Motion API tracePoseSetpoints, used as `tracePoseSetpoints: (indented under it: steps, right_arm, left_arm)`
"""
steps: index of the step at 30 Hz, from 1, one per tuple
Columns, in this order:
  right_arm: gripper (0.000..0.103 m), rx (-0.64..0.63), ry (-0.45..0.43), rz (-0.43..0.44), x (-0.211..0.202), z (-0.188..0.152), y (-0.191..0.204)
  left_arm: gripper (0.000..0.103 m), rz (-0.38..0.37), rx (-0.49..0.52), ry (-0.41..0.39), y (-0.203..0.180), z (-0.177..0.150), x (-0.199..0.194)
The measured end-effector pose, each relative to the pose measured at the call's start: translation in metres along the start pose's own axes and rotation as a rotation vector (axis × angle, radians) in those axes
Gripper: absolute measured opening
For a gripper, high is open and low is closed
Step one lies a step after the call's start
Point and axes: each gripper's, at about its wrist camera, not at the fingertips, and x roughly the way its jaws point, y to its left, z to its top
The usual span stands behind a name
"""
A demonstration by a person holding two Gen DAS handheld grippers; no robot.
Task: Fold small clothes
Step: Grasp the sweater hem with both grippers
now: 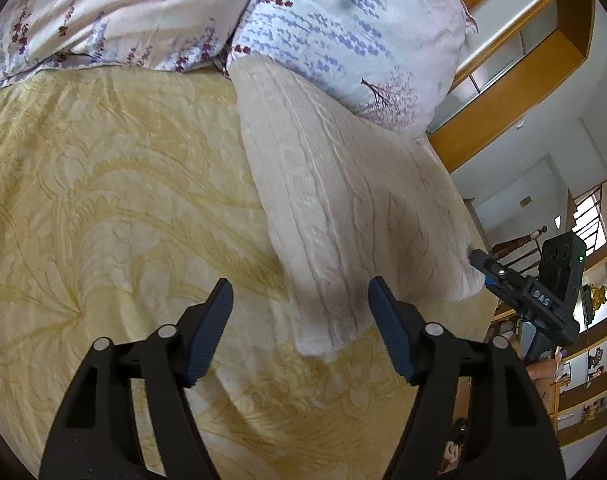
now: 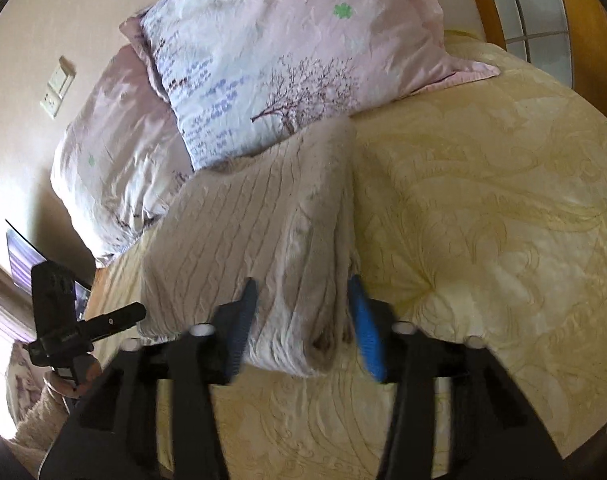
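Right wrist view: right gripper (image 2: 303, 320) pinches the folded sweater's (image 2: 263, 216) thick edge; left gripper (image 1: 299, 332) gapes empty, sweater corner just ahead. Probably the final fold; next, left must grasp.

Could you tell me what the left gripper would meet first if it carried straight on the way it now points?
Most likely the folded cream knit garment: the left gripper points down at its near edge, fingers open around nothing. Depth is unclear, so it might touch the yellow bedspread just short of the cloth.
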Motion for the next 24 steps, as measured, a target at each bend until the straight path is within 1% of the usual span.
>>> tracePoseSetpoints:
  steps: [1, 2, 3, 4, 5, 6, 8, 10, 15, 18, 20, 22, 23, 24]
  right_arm:
    - [0.015, -0.004, 0.002, -0.003, 0.002, -0.001, 0.001]
    - [0.014, -0.012, -0.008, -0.01, 0.002, -0.001, 0.002]
    - [0.013, -0.028, -0.031, -0.017, -0.002, -0.001, 0.004]
    - [0.012, -0.043, -0.056, -0.02, -0.007, 0.0, 0.008]
    - [0.012, -0.058, -0.089, -0.019, -0.014, 0.002, 0.012]
    - [0.012, -0.068, -0.115, -0.017, -0.02, 0.002, 0.015]
    - [0.011, -0.09, -0.167, -0.03, -0.032, 0.003, 0.019]
    - [0.011, -0.109, -0.17, -0.08, -0.033, 0.001, 0.018]
    - [0.011, -0.091, -0.087, -0.206, -0.009, -0.01, 0.002]
    - [0.011, -0.067, -0.055, -0.243, 0.002, -0.015, -0.007]
    - [0.011, -0.052, -0.039, -0.251, 0.008, -0.017, -0.011]
    - [0.012, -0.046, -0.031, -0.25, 0.01, -0.015, -0.01]
    - [0.012, -0.047, -0.028, -0.247, 0.008, -0.014, -0.009]
    - [0.017, -0.045, -0.029, -0.236, 0.005, -0.013, -0.008]
  left_arm:
    - [0.055, -0.009, 0.0, 0.004, 0.0, -0.001, 0.002]
    - [0.048, -0.021, -0.001, 0.01, 0.0, -0.002, 0.003]
    - [0.039, -0.037, -0.006, 0.021, 0.001, -0.002, 0.005]
    - [0.035, -0.049, -0.009, 0.027, 0.001, -0.002, 0.007]
    - [0.027, -0.061, -0.011, 0.033, 0.002, -0.002, 0.008]
    - [0.023, -0.063, -0.013, 0.033, 0.003, -0.003, 0.009]
    - [0.018, -0.066, -0.001, 0.026, 0.002, -0.005, 0.008]
    - [0.016, -0.062, 0.018, 0.016, -0.001, -0.009, 0.005]
    - [0.015, -0.059, 0.028, -0.003, -0.005, -0.022, 0.002]
    - [0.015, -0.048, 0.034, -0.005, -0.006, -0.027, 0.004]
    - [0.016, -0.049, 0.033, -0.004, -0.005, -0.027, 0.005]
    - [0.018, -0.053, 0.025, 0.003, -0.005, -0.025, 0.004]
    - [0.021, -0.056, 0.02, 0.007, -0.005, -0.023, 0.003]
    - [0.022, -0.061, 0.018, 0.011, -0.005, -0.022, 0.0]
